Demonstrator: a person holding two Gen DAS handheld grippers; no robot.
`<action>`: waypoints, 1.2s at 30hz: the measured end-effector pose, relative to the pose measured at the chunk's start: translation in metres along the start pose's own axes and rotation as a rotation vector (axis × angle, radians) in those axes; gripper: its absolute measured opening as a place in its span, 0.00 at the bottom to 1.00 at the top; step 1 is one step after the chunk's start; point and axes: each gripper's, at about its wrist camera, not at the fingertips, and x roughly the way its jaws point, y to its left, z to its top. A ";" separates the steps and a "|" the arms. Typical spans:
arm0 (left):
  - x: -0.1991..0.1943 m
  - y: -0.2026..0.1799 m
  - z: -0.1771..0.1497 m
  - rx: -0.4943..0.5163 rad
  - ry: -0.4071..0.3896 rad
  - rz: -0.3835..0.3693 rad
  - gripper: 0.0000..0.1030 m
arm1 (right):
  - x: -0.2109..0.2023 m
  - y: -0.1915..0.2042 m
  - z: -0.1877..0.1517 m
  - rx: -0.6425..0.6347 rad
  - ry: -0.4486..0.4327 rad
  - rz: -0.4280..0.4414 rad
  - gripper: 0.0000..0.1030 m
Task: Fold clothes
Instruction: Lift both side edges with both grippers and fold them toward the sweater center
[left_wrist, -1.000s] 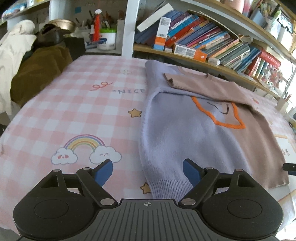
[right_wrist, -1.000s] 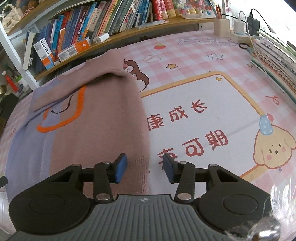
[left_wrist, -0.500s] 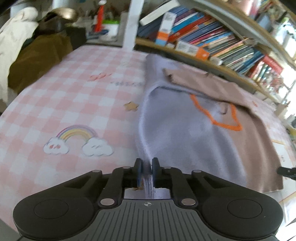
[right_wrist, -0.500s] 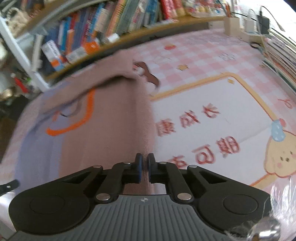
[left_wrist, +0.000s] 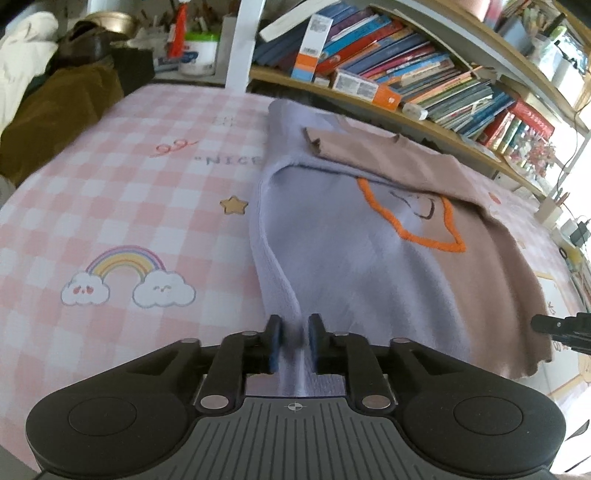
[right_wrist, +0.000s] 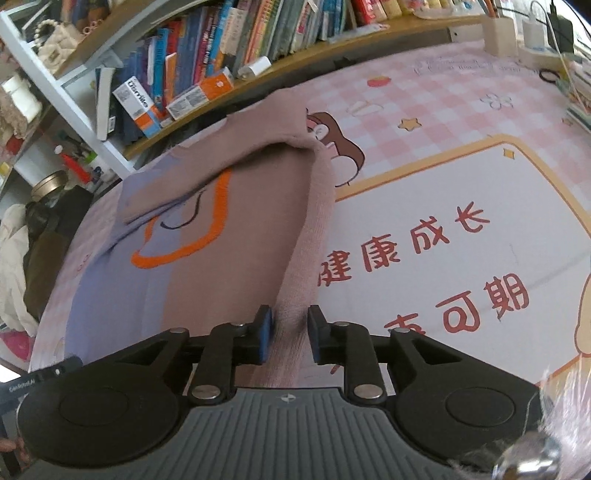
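Left wrist view: sweater (left_wrist: 332, 266) hem bunched, blurred, between left tool (left_wrist: 294, 341) pads, just reopening; grip unclear, likewise right tool (right_wrist: 288, 332).

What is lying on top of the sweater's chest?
A brown sleeve is folded across the sweater, just above the orange outline. It hides the collar area, and the sweater hides the pink checked cloth beneath.

Both tongs, left (left_wrist: 293, 341) and right (right_wrist: 288, 338), snapped onto the sweater (left_wrist: 354, 258) hem, then eased apart.
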 end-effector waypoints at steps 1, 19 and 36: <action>0.001 0.001 -0.001 -0.005 0.005 -0.001 0.26 | 0.003 -0.001 0.001 0.005 0.008 -0.001 0.21; 0.004 0.005 0.002 -0.010 0.025 -0.014 0.07 | 0.001 -0.011 -0.009 0.064 0.068 0.029 0.07; -0.036 0.045 -0.014 -0.080 0.161 -0.244 0.04 | -0.063 -0.018 -0.054 0.078 0.153 0.064 0.05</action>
